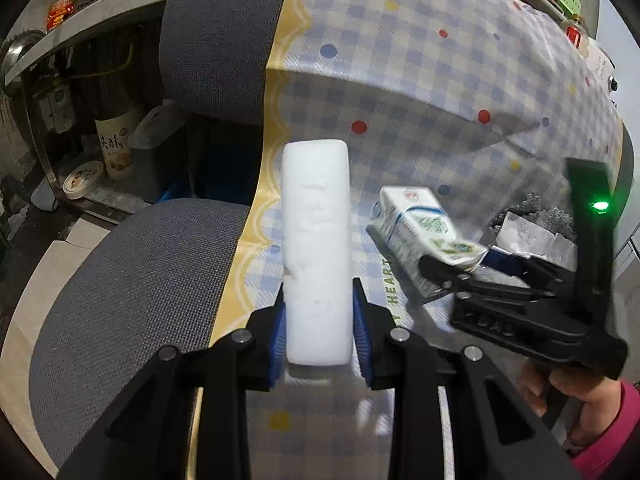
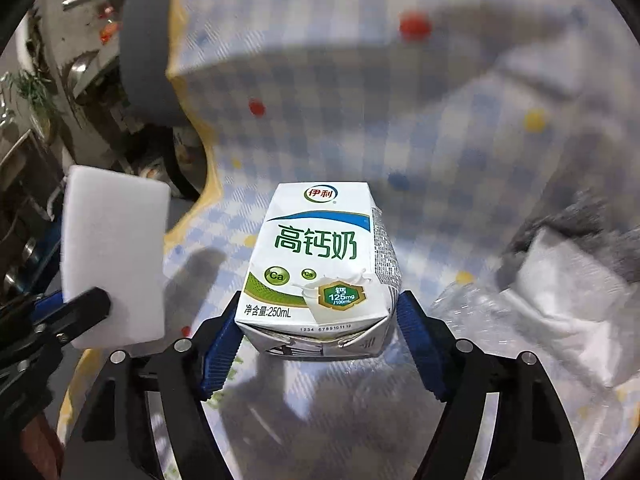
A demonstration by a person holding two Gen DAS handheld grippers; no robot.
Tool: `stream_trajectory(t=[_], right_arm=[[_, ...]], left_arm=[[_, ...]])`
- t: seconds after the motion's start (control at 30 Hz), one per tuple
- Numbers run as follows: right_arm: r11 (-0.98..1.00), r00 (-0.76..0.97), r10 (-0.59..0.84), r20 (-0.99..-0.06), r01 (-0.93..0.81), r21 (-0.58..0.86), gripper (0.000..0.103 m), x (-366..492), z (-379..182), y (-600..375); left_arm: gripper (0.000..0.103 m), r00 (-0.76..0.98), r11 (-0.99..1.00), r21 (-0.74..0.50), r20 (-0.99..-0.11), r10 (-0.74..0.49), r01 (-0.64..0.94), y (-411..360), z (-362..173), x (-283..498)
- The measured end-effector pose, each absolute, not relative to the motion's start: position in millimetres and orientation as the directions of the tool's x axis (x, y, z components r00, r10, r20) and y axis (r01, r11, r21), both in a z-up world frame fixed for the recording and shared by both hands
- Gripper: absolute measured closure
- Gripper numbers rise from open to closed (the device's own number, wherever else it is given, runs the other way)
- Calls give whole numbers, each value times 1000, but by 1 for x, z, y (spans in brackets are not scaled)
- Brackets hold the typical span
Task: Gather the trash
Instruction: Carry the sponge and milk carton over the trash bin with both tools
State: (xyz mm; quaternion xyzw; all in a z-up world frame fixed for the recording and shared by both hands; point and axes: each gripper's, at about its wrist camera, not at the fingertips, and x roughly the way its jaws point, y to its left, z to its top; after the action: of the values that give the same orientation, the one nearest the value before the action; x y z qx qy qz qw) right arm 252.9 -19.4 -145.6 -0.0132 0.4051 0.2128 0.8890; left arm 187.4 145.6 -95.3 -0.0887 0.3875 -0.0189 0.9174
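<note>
- Checked blue-and-yellow plastic tablecloth (image 2: 460, 128), dotted red, yellow and blue: it is the landmark here. Its folds could slide under a pushed object, so a carton nudged sideways may travel instead of being caught.
- Grey fabric chair (image 1: 132, 280), beside the tablecloth's yellow scalloped edge: anything dropped from the left side would probably land on it or on the floor beyond.
- White rectangular foam block (image 1: 316, 256), raised above the tablecloth near that edge: the left gripper (image 1: 320, 328) is clamped on its lower end only, blue pads pressing both narrow sides. The long free end gives leverage; a knock from the other tool could twist it loose.
- White-and-green milk carton (image 2: 320, 256), lying flat on the tablecloth near its middle: it sits between the spread jaws of the right gripper (image 2: 320, 332). The left pad seems at or near its corner, the right pad stands clear. Closing off-centre may spin or crush the dented end, and any leftover milk could leak.
- Crumpled white paper and clear plastic wrap (image 2: 560, 280), on the tablecloth to the right of the carton: near enough to snag the right finger.
</note>
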Motion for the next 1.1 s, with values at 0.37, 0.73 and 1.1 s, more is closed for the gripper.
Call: stream_trajectory(t=[0.37, 0.73, 1.1], right_arm=[[930, 722, 359, -592, -330, 161, 29, 144, -62, -104], [980, 820, 178, -544, -101, 169, 29, 3, -38, -220], [966, 829, -78, -554, 200, 163, 31, -128, -54, -338]], left_arm=[[76, 750, 975, -161, -624, -219, 151, 89, -44, 130], [76, 685, 886, -111, -593, -423, 451, -32, -17, 49], [76, 502, 670, -79, -599, -624, 738, -181, -24, -30]])
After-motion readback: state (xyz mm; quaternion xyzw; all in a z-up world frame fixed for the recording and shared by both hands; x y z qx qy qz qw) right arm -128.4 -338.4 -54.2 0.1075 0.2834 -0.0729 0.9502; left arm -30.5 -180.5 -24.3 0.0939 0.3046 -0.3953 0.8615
